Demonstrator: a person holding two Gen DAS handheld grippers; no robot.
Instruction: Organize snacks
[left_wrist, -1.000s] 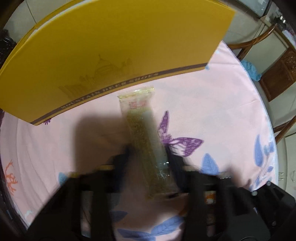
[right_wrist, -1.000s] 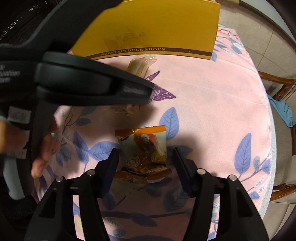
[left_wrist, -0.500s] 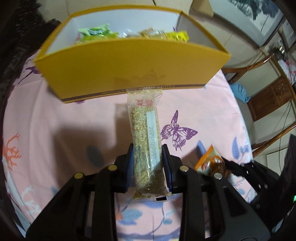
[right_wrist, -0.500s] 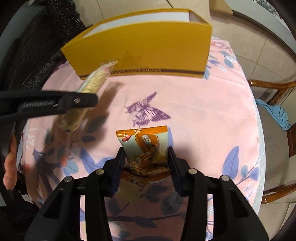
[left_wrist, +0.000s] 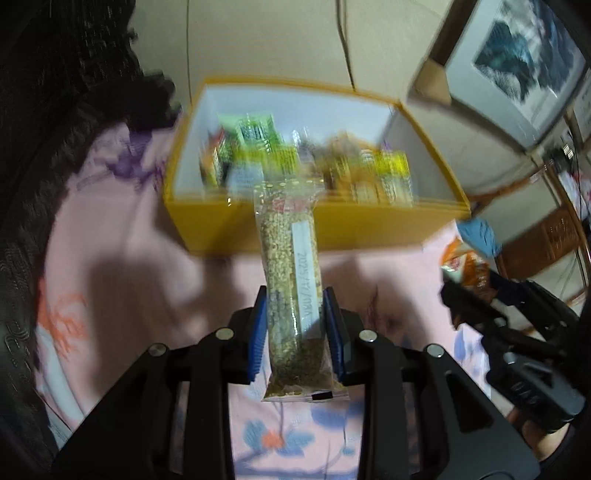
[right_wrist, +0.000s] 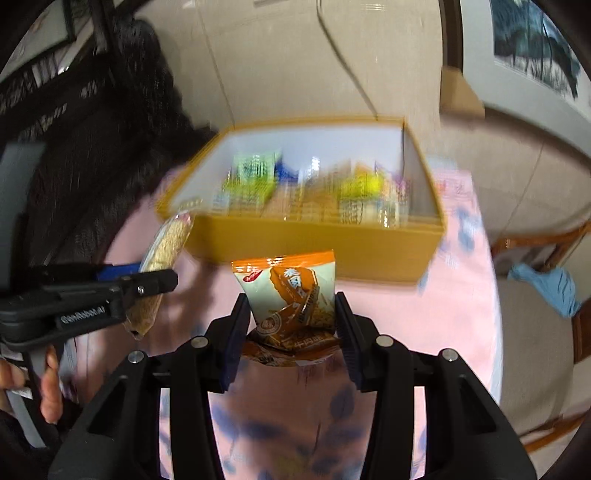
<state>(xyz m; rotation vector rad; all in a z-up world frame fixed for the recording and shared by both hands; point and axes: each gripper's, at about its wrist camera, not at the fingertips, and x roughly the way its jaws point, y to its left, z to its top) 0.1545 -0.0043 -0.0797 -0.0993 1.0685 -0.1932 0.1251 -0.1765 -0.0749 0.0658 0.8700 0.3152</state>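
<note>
- The left claw (left_wrist: 295, 328) is clamped on a clear-wrapped grain bar (left_wrist: 291, 295), held above the pink bench (left_wrist: 122, 236).
- The right claw (right_wrist: 291, 332) grips an orange snack packet (right_wrist: 291, 295) before the yellow box (right_wrist: 317, 240) of snacks.

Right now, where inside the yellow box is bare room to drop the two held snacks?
The yellow box shows bare white floor at its left end, left of the green packet, and a thinner strip along its right wall. The middle is crowded with packets. The grain bar and orange packet are still outside, before its front wall.
</note>
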